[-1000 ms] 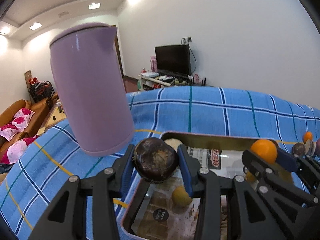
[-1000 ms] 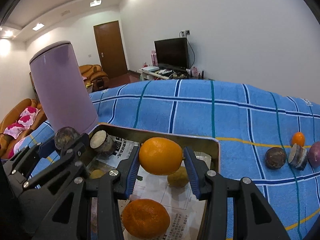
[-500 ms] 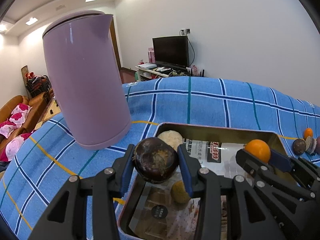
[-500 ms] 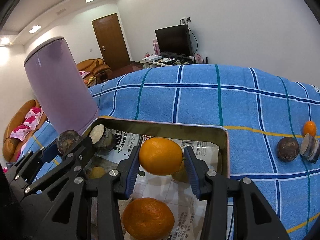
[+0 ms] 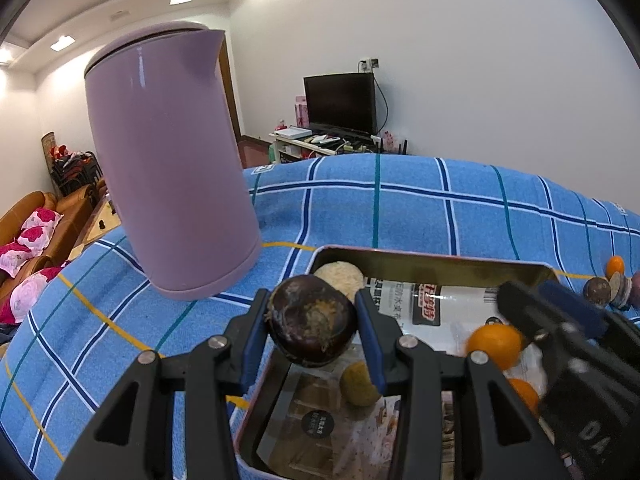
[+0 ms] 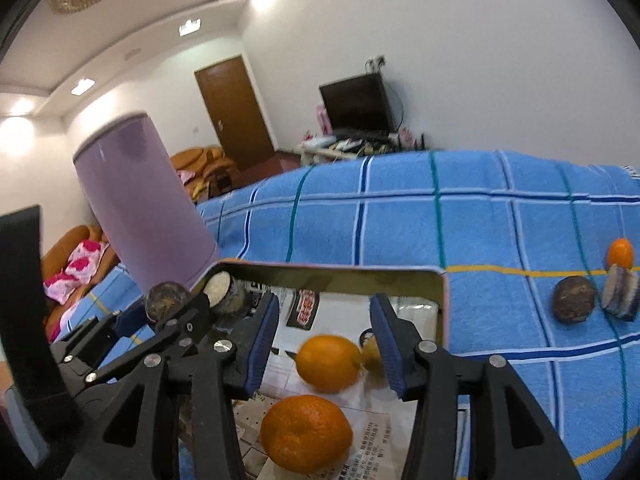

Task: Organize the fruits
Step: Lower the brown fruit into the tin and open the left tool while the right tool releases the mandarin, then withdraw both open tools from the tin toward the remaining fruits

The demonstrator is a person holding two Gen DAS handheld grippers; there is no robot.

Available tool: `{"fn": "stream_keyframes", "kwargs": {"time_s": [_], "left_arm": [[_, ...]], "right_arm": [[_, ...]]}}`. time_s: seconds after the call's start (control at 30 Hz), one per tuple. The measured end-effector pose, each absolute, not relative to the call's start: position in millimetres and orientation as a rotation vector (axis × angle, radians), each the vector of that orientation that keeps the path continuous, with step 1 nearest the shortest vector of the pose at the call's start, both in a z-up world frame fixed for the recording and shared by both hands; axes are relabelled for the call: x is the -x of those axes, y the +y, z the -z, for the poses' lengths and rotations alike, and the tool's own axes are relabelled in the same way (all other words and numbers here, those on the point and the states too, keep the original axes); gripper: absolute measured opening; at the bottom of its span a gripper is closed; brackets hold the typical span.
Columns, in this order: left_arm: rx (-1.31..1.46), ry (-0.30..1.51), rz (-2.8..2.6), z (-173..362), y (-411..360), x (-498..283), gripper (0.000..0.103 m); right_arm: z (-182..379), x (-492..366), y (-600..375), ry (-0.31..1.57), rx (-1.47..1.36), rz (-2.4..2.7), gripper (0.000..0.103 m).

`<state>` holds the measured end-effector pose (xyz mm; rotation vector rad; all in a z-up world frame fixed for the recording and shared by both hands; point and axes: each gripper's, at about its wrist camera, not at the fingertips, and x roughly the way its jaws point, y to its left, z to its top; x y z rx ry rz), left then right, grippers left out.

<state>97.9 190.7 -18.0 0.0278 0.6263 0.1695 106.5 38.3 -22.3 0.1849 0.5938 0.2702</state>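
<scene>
My left gripper [image 5: 312, 334] is shut on a dark purple passion fruit [image 5: 312, 332] and holds it above the near left corner of the metal tin [image 5: 432, 264]. My right gripper [image 6: 326, 340] is open over the tin [image 6: 328, 274]. The orange [image 6: 329, 362] lies below and between its fingers, blurred, beside another orange [image 6: 306, 434] and a small yellow fruit [image 6: 371, 354]. The left gripper [image 6: 168, 312] with its fruit shows at the left of the right wrist view. The right gripper [image 5: 560, 332] shows at the right of the left wrist view.
A tall purple kettle [image 5: 168, 184] stands left of the tin on the blue checked cloth [image 5: 400, 208]. A cut pale fruit [image 5: 340, 276] and a yellow fruit [image 5: 360, 384] lie in the tin. On the cloth to the right lie a brown passion fruit [image 6: 574, 300], a cut piece [image 6: 620, 294] and a small orange [image 6: 620, 252].
My right gripper has opened and the orange it held has dropped into the tin. The left gripper has kept its grip on the passion fruit and shifted slightly.
</scene>
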Motion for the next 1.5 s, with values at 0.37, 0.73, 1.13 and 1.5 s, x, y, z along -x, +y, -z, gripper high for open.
{"fn": "stream_keyframes", "kwargs": {"time_s": [0.37, 0.73, 1.13, 1.5], "left_arm": [[-0.033, 0.602, -0.169, 17.0, 187.7, -92.6, 0.046], [-0.085, 0.509, -0.189, 8.4, 173.1, -79.5, 0.103], [-0.017, 0.398, -0.194, -0.5, 177.4, -60.3, 0.103], [0.018, 0.391, -0.196, -0.4, 180.5, -55.2, 0.103]], "right_arm": [[4.0, -80.0, 6.8, 0.414, -0.208, -0.047, 0.077], [2.2, -66.3, 5.8, 0.382, -0.185, 0.005, 0.078], [-6.4, -48.3, 15.3, 0.233, -0.028, 0.142, 0.093], [-6.0, -42.1, 9.9, 0.271, -0.016, 0.112, 0.093]]}}
